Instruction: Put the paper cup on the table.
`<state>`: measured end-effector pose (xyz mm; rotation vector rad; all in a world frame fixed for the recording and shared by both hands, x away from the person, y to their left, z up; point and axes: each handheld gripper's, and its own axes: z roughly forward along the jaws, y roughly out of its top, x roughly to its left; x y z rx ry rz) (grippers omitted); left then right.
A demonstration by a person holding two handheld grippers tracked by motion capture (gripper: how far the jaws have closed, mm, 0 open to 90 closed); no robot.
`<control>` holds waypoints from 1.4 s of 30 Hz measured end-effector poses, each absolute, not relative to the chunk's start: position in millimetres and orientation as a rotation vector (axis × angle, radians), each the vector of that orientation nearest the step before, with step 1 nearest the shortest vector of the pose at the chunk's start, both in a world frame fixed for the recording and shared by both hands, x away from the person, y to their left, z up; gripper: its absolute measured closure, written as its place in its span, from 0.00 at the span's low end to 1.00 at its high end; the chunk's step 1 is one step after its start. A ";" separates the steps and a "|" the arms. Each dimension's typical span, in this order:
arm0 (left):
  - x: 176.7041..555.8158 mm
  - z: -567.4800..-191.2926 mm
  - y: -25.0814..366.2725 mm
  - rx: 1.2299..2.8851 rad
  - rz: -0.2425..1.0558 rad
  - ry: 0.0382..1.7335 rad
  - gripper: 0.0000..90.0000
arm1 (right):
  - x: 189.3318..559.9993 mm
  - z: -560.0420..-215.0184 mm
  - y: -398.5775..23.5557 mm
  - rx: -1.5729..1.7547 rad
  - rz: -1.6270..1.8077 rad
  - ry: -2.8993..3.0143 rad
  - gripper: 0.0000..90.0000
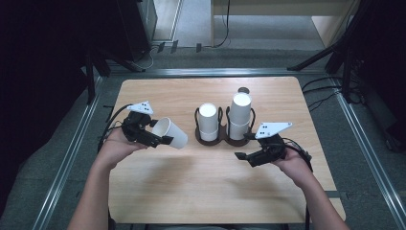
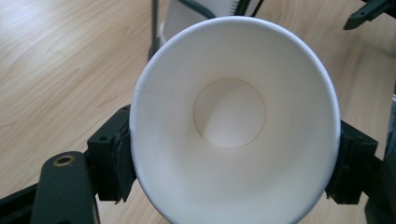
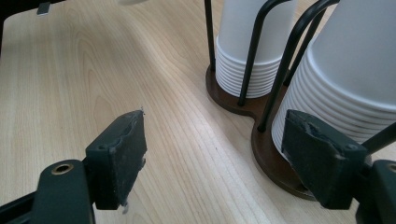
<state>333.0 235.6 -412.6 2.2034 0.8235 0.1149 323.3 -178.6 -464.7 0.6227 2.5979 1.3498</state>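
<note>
Between the left tool's (image 1: 160,139) black pads, a smooth white paper cup (image 1: 171,132).

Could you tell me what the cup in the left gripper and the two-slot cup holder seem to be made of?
The cup looks like white matte paper: thin rolled rim, faint side seam. The holder seems to have a dark brown, smooth base, possibly wood or plastic, with thin black, slightly glossy uprights, probably metal wire.

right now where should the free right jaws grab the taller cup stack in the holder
Probably the upper wall of the taller cup stack, above the wire holder. Come from the right gripper side, jaws level, one on each side: the stack is round and upright, and the holder's loops and the ribbed rims block the lower part.
</note>
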 end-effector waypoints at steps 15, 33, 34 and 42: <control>343.8 -426.8 275.7 2.164 0.162 0.966 0.23 | 321.8 -465.0 -179.6 0.640 1.373 2.602 0.25; 376.5 -433.2 306.8 2.226 0.216 1.166 0.23 | 320.8 -467.4 -182.4 0.664 1.369 2.600 0.25; 377.7 -433.7 308.3 2.225 0.225 1.178 0.23 | 321.0 -467.6 -182.9 0.670 1.369 2.601 0.25; 387.9 -441.5 316.4 2.283 0.254 1.287 0.23 | 321.5 -468.6 -182.4 0.673 1.360 2.607 0.25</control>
